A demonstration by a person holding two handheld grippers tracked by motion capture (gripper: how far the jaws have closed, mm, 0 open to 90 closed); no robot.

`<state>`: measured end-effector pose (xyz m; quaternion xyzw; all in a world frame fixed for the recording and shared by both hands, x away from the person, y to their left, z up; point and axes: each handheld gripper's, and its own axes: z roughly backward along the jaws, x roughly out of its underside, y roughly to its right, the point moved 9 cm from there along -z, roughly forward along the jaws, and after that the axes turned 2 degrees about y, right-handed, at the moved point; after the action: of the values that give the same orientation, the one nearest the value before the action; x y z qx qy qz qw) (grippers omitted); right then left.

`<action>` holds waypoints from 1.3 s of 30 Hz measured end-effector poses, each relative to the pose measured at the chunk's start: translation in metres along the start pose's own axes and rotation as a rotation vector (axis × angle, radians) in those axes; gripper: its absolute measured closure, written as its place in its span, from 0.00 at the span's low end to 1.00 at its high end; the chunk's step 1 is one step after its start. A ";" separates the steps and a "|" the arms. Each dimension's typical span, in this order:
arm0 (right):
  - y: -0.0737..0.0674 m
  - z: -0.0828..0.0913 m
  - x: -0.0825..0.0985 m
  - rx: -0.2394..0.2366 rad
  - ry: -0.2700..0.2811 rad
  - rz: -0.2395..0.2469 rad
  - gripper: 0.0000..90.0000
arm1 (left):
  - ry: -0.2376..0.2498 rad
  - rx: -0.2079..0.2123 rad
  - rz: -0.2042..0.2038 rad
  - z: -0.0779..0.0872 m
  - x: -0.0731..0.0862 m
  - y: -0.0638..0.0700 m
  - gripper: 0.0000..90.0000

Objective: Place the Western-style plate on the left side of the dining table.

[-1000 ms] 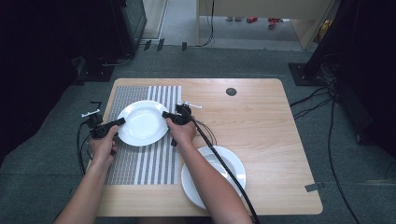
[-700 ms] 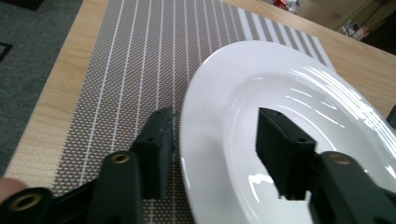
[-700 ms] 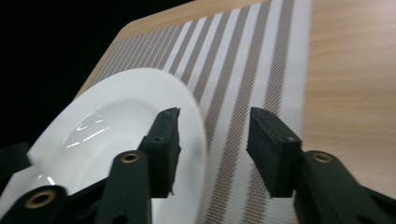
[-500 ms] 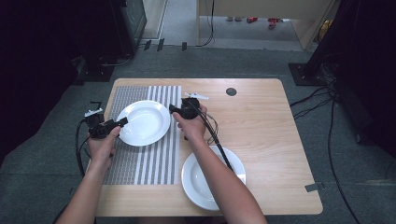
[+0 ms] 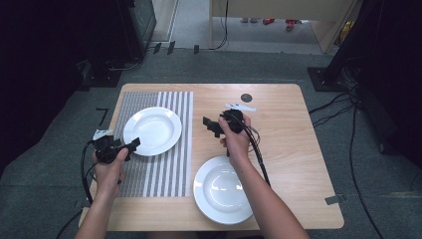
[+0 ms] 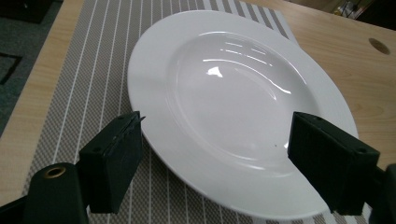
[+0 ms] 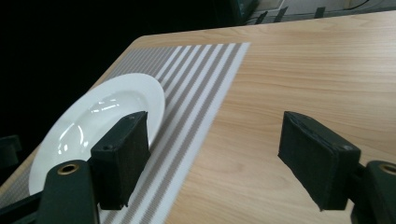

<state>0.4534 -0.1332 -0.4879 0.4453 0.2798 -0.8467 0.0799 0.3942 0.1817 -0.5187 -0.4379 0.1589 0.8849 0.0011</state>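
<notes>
A white plate (image 5: 152,130) (image 6: 233,79) (image 7: 107,116) lies on the striped placemat (image 5: 164,169) (image 6: 88,70) (image 7: 196,88) at the table's left. My left gripper (image 5: 130,147) (image 6: 212,154) hovers just off the plate's near-left rim. Its jaws have just been opening and now stand wide, with the rim in front of the gap and neither pad touching it. My right gripper (image 5: 211,126) (image 7: 215,154) is over bare wood to the right of the placemat. Its jaws have also just been opening, and nothing is between them. A second white plate (image 5: 224,189) sits near the front edge.
The wooden table (image 5: 298,139) has a dark round hole (image 5: 246,97) near its far edge. A strip of tape (image 5: 334,200) marks its near right corner. Cables trail over the grey carpet around the table, and dark equipment stands at both sides.
Both grippers have let go of the plate's rim and opened. The left one drew back toward the near left. The right one rose and moved right, off the placemat. The plate stays on the placemat.
</notes>
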 end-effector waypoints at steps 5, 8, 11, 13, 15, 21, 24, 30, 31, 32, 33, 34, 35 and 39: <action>0.017 0.030 0.008 0.017 0.015 -0.008 0.25 | 0.002 -0.009 -0.029 0.010 0.012 0.005 0.21; 0.025 0.044 0.011 0.032 0.026 -0.005 0.24 | 0.014 -0.001 -0.026 0.017 0.017 0.008 0.21; 0.035 0.062 0.015 0.052 0.034 -0.003 0.23 | 0.005 -0.001 -0.038 0.021 0.024 0.012 0.21; 0.039 0.070 0.017 0.055 0.037 -0.004 0.23 | 0.000 0.000 -0.044 0.024 0.027 0.014 0.21; 0.047 0.080 0.021 0.070 0.040 0.002 0.22 | 0.005 -0.001 -0.045 0.028 0.030 0.016 0.21; 0.064 0.102 0.033 0.103 0.043 0.004 0.22 | -0.001 -0.007 -0.045 0.038 0.040 0.016 0.21; 0.073 0.112 0.038 0.118 0.051 -0.003 0.22 | -0.005 -0.018 -0.057 0.042 0.047 0.015 0.21; 0.090 0.132 0.050 0.157 0.061 0.008 0.21 | -0.015 -0.047 -0.073 0.049 0.061 0.005 0.21; 0.093 0.135 0.051 0.161 0.062 0.007 0.21 | -0.016 -0.054 -0.075 0.049 0.064 0.002 0.20; 0.096 0.138 0.053 0.163 0.062 0.003 0.21 | -0.021 -0.057 -0.076 0.050 0.067 -0.001 0.20; 0.099 0.142 0.056 0.172 0.063 0.000 0.21 | -0.022 -0.059 -0.077 0.051 0.068 -0.002 0.20; 0.102 0.144 0.057 0.176 0.062 -0.001 0.21 | -0.026 -0.064 -0.083 0.052 0.071 -0.004 0.20; 0.105 0.147 0.059 0.183 0.063 -0.002 0.21 | -0.033 -0.070 -0.090 0.052 0.073 -0.006 0.20; 0.119 0.159 0.066 0.210 0.068 -0.021 0.21 | -0.043 -0.093 -0.114 0.055 0.082 -0.012 0.20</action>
<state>0.3469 -0.3111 -0.5175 0.4769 0.1969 -0.8565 0.0143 0.3028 0.1973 -0.5547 -0.4266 0.0926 0.8990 0.0346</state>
